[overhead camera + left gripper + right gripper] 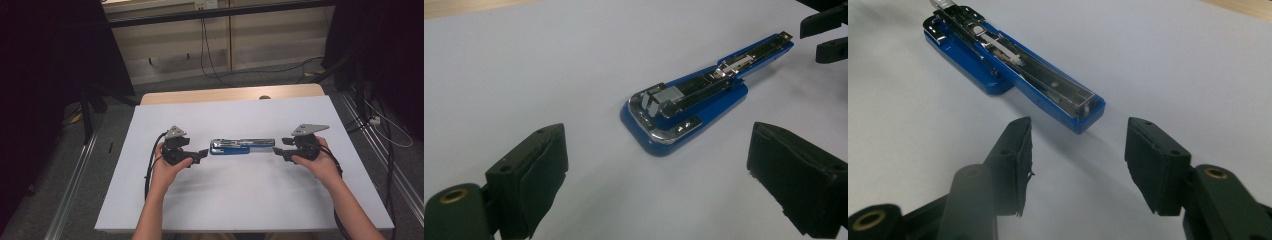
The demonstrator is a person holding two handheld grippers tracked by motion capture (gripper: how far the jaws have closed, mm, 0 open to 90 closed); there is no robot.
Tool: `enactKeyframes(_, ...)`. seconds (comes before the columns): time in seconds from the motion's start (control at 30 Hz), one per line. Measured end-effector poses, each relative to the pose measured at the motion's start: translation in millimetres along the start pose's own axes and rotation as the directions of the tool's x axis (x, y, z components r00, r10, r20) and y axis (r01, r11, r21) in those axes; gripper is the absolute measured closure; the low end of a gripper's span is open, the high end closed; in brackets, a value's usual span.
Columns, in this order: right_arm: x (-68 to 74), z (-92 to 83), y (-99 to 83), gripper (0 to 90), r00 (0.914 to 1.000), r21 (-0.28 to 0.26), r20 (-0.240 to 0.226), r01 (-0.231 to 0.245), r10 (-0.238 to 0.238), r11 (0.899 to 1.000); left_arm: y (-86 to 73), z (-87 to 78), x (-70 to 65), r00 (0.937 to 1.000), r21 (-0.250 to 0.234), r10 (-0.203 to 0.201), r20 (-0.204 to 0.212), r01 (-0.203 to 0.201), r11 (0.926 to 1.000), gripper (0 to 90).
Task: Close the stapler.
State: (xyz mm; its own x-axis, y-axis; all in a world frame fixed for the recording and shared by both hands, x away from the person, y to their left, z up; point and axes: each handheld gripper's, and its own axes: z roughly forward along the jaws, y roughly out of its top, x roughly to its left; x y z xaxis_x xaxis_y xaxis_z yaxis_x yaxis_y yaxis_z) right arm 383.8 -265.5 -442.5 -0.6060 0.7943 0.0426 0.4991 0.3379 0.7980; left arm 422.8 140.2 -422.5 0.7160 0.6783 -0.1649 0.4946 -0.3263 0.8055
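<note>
Wide bare white table (pixel 240 205) on the near side, between the forearms and out to both side edges. Mid-table, a blue stapler (pixel 242 146) lying flat and opened out, set lengthwise between the grippers: left gripper (pixel 202 154) spread wide just short of the broad end, gripping nothing; right gripper (pixel 278 151) roughly half open around bare table, near the narrow end without touching. Beyond, more clear table up to the wooden far edge (pixel 230 93).

high: overhead, forward-down | tool views: close, opposite ends; shared stapler (pixel 242 146)
</note>
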Motion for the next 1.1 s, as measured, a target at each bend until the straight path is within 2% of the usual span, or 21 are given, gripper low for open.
enactKeyframes(0.13, -0.1, 1.2, -2.9, 54.6, 0.9999, 0.013, -0.011, 0.005, -0.005, 1.000, 0.4, 2.0, -1.5, 1.0000, -0.001, -0.002, -0.001, 0.002, 1.0000, 10.0)
enactKeyframes(0.27, -2.3, 0.8, -7.0, 60.8, 1.0000, 0.021, 0.009, -0.003, 0.002, 1.000, 0.4, 4.4, -1.9, 0.9999, -0.002, -0.004, -0.011, 0.004, 1.0000, 12.7)
enactKeyframes(0.37, -3.6, -0.9, -7.8, 68.1, 0.9997, 0.019, 0.017, -0.019, 0.019, 1.000, 0.6, 6.8, -2.1, 0.9995, -0.007, -0.010, -0.031, 0.009, 0.9999, 18.9)
enactKeyframes(0.47, -3.5, -1.0, -7.0, 77.7, 0.9992, 0.024, 0.032, -0.026, 0.026, 0.999, 1.3, 9.7, -4.8, 0.9999, -0.015, -0.005, -0.009, 0.004, 0.9999, 30.9)
enactKeyframes(0.5, -3.5, -0.5, -6.5, 79.6, 0.9991, 0.028, 0.032, -0.030, 0.029, 0.999, 1.3, 11.3, -6.5, 1.0000, -0.022, 0.000, 0.001, 0.000, 0.9998, 37.0)
enactKeyframes(0.53, -3.6, 0.4, -6.3, 80.8, 0.9991, 0.025, 0.032, -0.028, 0.027, 0.999, 1.4, 13.1, -8.0, 0.9999, -0.025, 0.008, 0.010, -0.008, 0.9997, 48.7)
enactKeyframes(0.6, -3.7, 2.1, -5.9, 84.5, 0.9990, 0.035, 0.034, -0.028, 0.027, 0.999, 1.9, 17.0, -11.5, 0.9997, -0.018, 0.025, 0.008, -0.025, 0.9995, 57.8)
enactKeyframes(0.63, -3.7, 3.0, -5.9, 86.0, 0.9992, 0.039, 0.033, -0.026, 0.024, 0.999, 2.0, 18.9, -13.1, 0.9992, -0.011, 0.039, 0.006, -0.039, 0.9992, 65.6)
enactKeyframes(0.73, -3.5, 5.4, -5.8, 89.8, 0.9991, 0.050, 0.036, -0.025, 0.023, 0.998, 1.7, 24.3, -16.0, 0.9974, 0.004, 0.072, 0.006, -0.072, 0.9974, 78.0)
enactKeyframes(0.87, -3.0, 5.2, -4.7, 90.0, 0.9993, 0.051, 0.036, -0.006, 0.005, 0.999, 0.5, 29.7, -17.7, 0.9966, -0.006, 0.082, -0.002, -0.082, 0.9966, 88.7)
enactKeyframes(0.9, -3.4, 4.8, -4.5, 90.0, 0.9993, 0.049, 0.036, -0.007, 0.006, 0.999, -0.3, 31.4, -18.5, 0.9973, -0.007, 0.073, 0.001, -0.073, 0.9973, 90.0)
enactKeyframes(0.97, -3.9, 4.8, -4.1, 90.0, 0.9993, 0.048, 0.036, -0.010, 0.009, 0.999, -1.2, 34.6, -18.5, 0.9963, 0.004, 0.086, -0.005, -0.086, 0.9963, 90.0)
enactKeyframes(1.1, -4.1, 7.3, -3.2, 90.0, 0.9992, 0.053, 0.040, -0.012, 0.010, 0.999, -2.1, 39.5, -19.0, 0.9971, 0.000, 0.076, -0.007, -0.076, 0.9971, 90.0)
